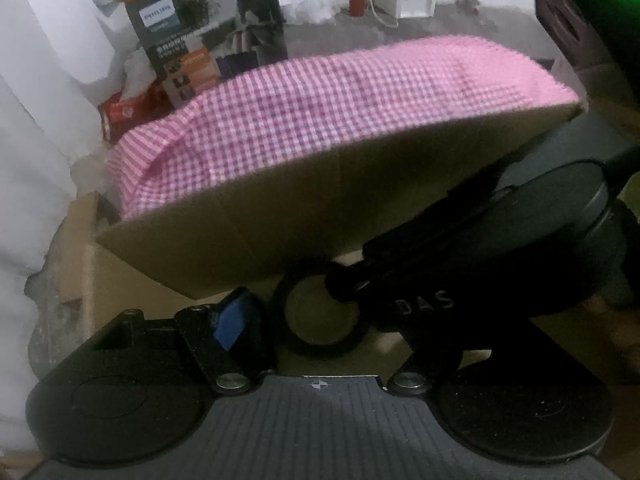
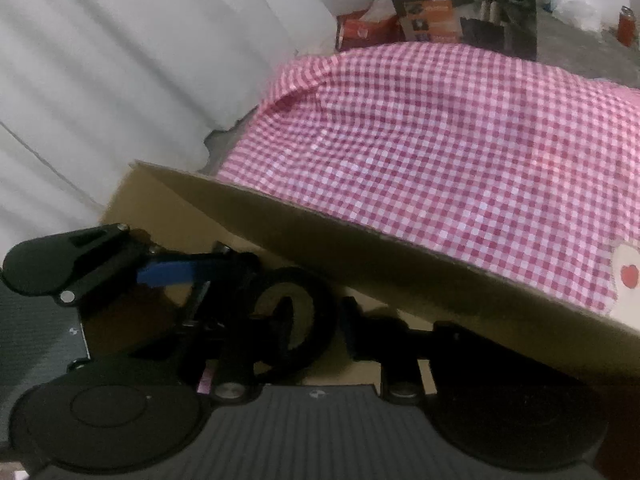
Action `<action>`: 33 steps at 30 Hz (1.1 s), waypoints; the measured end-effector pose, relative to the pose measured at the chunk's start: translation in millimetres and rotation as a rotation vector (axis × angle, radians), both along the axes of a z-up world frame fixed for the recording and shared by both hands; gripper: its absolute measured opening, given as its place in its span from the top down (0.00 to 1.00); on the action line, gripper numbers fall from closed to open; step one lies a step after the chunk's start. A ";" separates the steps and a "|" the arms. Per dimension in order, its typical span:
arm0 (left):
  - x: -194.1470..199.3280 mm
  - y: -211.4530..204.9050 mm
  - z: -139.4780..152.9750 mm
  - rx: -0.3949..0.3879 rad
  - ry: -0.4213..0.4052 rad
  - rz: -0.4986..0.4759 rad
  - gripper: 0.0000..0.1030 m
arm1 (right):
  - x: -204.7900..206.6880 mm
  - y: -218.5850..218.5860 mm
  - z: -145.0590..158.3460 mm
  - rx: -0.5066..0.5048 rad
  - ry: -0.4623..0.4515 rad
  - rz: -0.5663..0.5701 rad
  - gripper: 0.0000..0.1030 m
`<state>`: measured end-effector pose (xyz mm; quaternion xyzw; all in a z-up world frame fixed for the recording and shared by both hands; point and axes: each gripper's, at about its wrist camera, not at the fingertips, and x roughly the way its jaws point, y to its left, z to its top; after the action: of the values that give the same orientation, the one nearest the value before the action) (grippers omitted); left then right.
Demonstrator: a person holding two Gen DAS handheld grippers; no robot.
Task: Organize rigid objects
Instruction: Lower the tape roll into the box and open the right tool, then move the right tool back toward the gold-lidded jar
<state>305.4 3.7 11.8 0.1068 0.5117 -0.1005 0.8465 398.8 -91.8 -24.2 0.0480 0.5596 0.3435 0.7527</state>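
**Black ring down in the box, both tongs around it**

I'm looking down into the cardboard box [image 1: 240,236], and the black ring [image 1: 320,348] lies flat on its floor, under the raised flap that the pink check cloth [image 1: 320,112] is draped over.

It looks like a stiff, light hoop: dull black, thick wall, with bare cardboard showing through the hole. I'd expect it to roll or skate if nudged, so I'd pinch across the wall, one finger inside the hole, not squeeze the whole hoop.

My left gripper [image 1: 328,332] stands spread, with its blue pad [image 1: 232,320] just beside the rim. My right gripper [image 2: 288,328] straddles the ring, but it's too dark to tell whether it's pinching.
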 end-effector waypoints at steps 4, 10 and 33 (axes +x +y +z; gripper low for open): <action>-18.8 3.1 27.1 -0.035 -0.055 0.001 0.22 | -16.8 -12.8 31.9 0.042 -0.063 -0.016 0.49; -62.1 8.7 73.7 -0.082 -0.157 -0.011 0.19 | -59.1 -47.9 92.1 0.124 -0.180 -0.069 0.39; -252.8 -13.9 69.8 -0.259 -0.355 -0.134 0.10 | -318.9 -170.6 147.4 0.463 -0.252 -0.262 0.33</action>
<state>52.5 -10.2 81.6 0.0470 0.3294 -0.2012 0.9213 79.9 -262.4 123.2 0.2472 0.3573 0.3651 0.8234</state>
